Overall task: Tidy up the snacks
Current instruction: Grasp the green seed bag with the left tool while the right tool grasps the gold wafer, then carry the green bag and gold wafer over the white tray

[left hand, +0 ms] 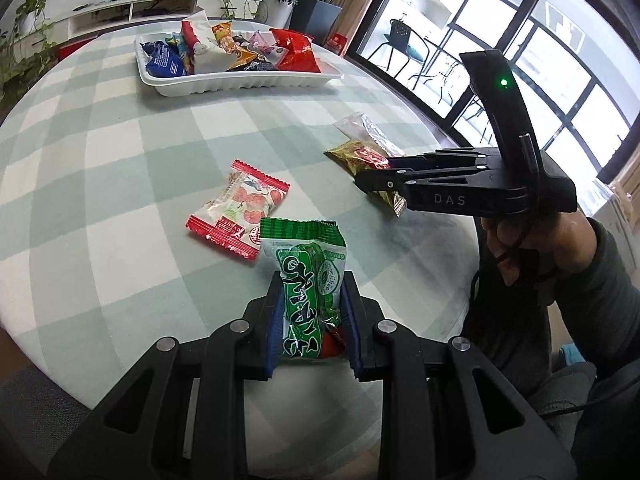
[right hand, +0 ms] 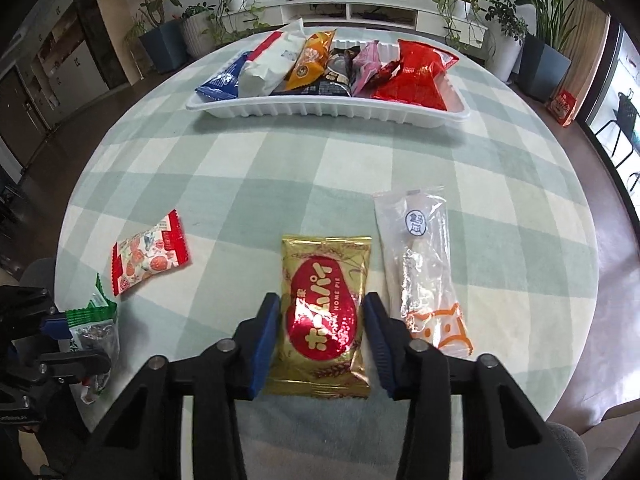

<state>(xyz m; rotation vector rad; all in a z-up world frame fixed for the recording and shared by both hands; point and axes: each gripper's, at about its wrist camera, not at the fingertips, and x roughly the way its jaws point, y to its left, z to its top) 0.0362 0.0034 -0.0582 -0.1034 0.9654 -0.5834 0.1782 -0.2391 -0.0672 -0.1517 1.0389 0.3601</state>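
My left gripper (left hand: pixel 312 280) is shut on a green snack packet (left hand: pixel 304 248), which it holds upright just above the checked tablecloth. My right gripper (right hand: pixel 320 300) points down over a gold packet with a red oval (right hand: pixel 326 264) that lies flat on the table. Its blue pads (right hand: pixel 266 340) sit against the packet's two long sides. In the left wrist view the right gripper (left hand: pixel 360 182) rests on that gold packet (left hand: pixel 356 156) at the right. The left gripper (right hand: pixel 60 328) with the green packet (right hand: pixel 92 320) shows at the lower left of the right wrist view.
A red-and-white packet (left hand: pixel 240 208) lies left of the green one. A clear packet (right hand: pixel 420 264) lies right of the gold one. A white tray (right hand: pixel 320 108) with several snack bags stands at the table's far side. Potted plants and windows ring the round table.
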